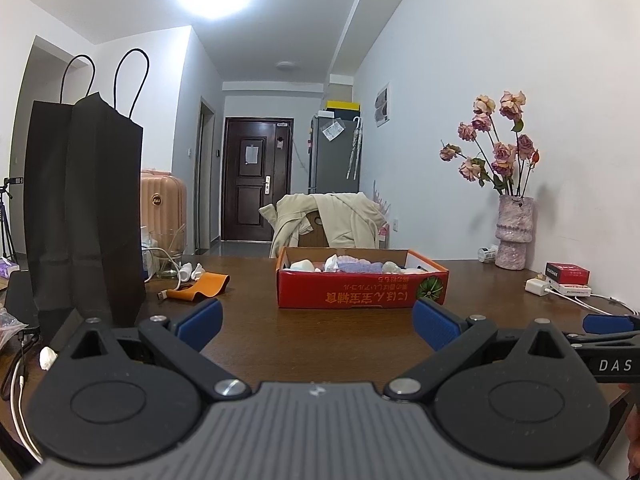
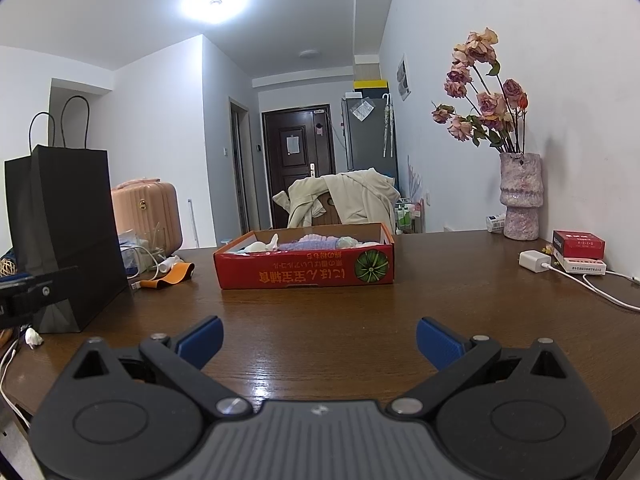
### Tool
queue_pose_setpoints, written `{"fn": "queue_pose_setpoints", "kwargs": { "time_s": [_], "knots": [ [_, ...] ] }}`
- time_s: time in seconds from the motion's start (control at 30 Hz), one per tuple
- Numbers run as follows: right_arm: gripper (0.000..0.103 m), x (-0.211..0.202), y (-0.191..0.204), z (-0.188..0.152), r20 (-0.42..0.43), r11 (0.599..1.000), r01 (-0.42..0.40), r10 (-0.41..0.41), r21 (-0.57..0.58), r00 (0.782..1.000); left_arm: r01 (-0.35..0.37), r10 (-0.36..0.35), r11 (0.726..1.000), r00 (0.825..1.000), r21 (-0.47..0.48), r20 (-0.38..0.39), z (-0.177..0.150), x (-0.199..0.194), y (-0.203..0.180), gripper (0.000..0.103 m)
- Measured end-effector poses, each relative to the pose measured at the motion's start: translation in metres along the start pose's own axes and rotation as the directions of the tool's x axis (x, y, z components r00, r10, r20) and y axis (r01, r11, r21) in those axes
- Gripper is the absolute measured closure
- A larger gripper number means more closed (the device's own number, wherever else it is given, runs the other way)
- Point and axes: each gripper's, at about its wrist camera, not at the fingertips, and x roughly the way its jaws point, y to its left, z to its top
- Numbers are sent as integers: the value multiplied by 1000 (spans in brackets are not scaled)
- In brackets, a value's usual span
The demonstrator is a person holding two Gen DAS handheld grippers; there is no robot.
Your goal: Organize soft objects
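A red cardboard box (image 1: 362,290) stands on the brown table ahead of me; it also shows in the right wrist view (image 2: 306,270). Several soft things lie in it, among them a purple knitted piece (image 1: 356,265) (image 2: 308,243) and a white one (image 1: 302,265) (image 2: 260,246). My left gripper (image 1: 318,326) is open and empty, a short way in front of the box. My right gripper (image 2: 320,340) is open and empty, farther back from the box. The right gripper's blue finger shows at the right edge of the left wrist view (image 1: 608,323).
A tall black paper bag (image 1: 86,208) (image 2: 64,236) stands at the left. An orange strap (image 1: 200,286) (image 2: 172,274), a glass and cables lie beside it. A vase of dried roses (image 1: 514,236) (image 2: 520,196), a red packet (image 2: 578,244) and a white charger (image 2: 534,260) are at the right.
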Motion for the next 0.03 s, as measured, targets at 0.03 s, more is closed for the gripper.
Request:
{"fn": "queue_pose_setpoints", "kwargs": {
  "time_s": [0.03],
  "knots": [
    [0,0,0,0,1,1000,0,0,0,1000,1,-1,1000,1000,2,1,0,0,0,0]
  ]
}}
